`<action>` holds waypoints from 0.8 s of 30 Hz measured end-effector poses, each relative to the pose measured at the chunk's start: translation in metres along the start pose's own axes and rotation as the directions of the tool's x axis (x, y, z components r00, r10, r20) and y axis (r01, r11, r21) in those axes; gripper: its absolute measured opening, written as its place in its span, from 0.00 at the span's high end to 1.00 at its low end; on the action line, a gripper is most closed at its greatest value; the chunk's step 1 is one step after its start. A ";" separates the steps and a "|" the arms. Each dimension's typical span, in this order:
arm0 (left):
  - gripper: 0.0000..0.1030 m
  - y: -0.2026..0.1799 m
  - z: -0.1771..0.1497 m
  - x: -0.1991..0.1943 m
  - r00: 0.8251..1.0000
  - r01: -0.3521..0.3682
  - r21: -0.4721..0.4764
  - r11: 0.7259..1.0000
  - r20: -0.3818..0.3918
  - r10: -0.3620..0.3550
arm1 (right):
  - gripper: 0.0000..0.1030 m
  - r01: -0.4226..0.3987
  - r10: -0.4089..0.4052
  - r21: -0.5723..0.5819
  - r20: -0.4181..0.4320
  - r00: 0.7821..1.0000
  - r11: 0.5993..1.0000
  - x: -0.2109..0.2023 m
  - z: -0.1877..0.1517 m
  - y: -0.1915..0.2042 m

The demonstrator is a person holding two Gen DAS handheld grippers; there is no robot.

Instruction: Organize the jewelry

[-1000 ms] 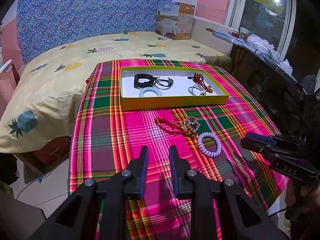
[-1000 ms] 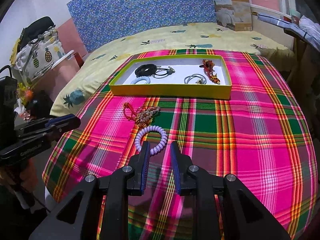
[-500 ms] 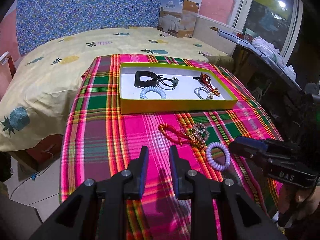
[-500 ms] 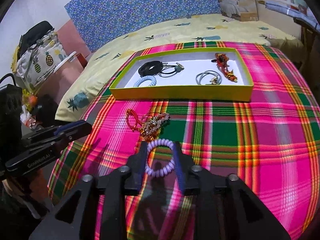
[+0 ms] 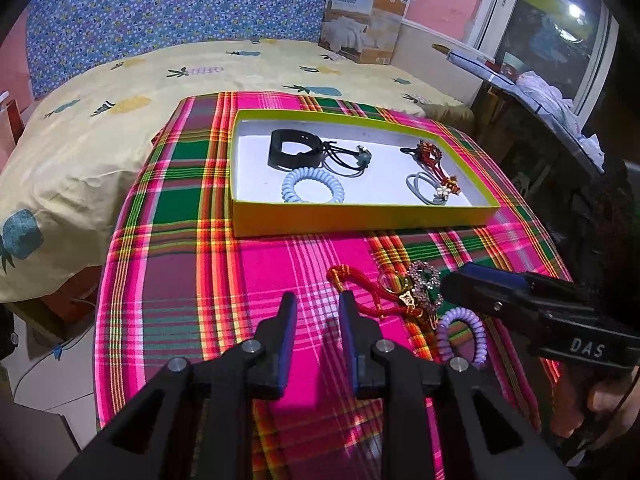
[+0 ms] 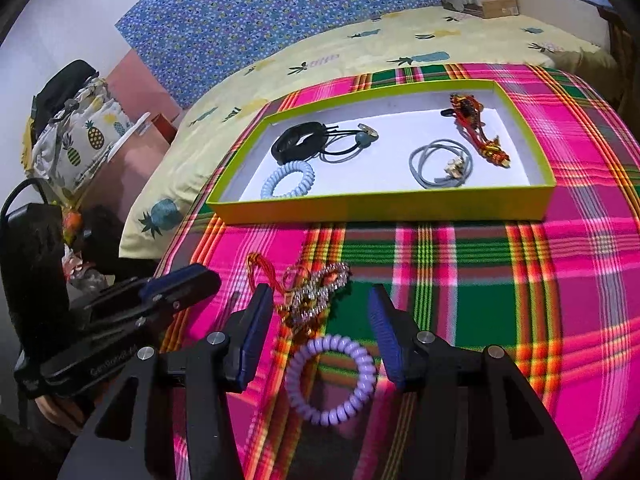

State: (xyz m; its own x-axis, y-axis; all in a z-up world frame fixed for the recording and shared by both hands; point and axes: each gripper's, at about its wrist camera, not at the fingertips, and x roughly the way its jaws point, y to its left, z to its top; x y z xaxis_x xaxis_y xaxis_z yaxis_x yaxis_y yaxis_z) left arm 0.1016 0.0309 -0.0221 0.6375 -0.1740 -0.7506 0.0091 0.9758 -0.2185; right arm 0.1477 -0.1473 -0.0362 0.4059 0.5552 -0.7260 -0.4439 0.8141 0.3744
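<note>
the right gripper [image 6: 320,312] is lowered with fingers spreading around the lilac coil bracelet [image 6: 331,379] on the bench, bound for the yellow tray [image 6: 380,211]; the left gripper [image 5: 318,320], half-spread, is held empty alongside.

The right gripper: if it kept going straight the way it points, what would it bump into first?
Probably the purple coil hair tie, lying on the plaid cloth between the right gripper's opening jaws. Depth is uncertain.
</note>
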 end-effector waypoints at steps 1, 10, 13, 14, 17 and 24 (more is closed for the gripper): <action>0.78 0.001 0.000 0.000 1.000 -0.001 -0.001 1.000 0.000 0.001 | 0.59 -0.001 0.001 -0.004 -0.003 1.000 1.000 0.001 0.000 0.001; 0.78 0.005 0.002 0.003 1.000 0.006 -0.010 1.000 -0.002 -0.006 | 0.78 0.013 -0.014 -0.019 -0.048 0.999 1.000 0.019 0.000 0.004; 0.78 0.004 0.003 0.006 1.000 0.012 -0.009 1.000 -0.008 -0.012 | 0.90 0.014 -0.015 -0.030 -0.035 0.999 0.999 0.017 0.001 0.006; 0.78 0.004 0.003 0.006 1.000 0.013 -0.008 1.000 -0.010 -0.013 | 0.91 0.016 -0.017 -0.035 -0.027 0.999 0.999 0.015 0.001 0.007; 0.78 0.001 0.005 0.009 1.000 0.020 -0.001 1.000 -0.015 -0.020 | 0.94 0.016 -0.017 -0.042 -0.009 1.000 0.999 0.009 0.001 0.006; 0.70 -0.008 0.005 0.015 0.996 0.082 0.051 0.995 -0.039 -0.080 | 0.94 0.018 -0.017 -0.043 0.025 1.000 0.999 -0.006 -0.001 0.003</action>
State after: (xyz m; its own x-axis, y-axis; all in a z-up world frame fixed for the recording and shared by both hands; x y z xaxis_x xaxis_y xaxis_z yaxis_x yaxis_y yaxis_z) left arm 0.1146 0.0213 -0.0289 0.6042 -0.2570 -0.7542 0.1008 0.9636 -0.2476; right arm 0.1437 -0.1483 -0.0314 0.4330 0.5452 -0.7178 -0.4707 0.8159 0.3358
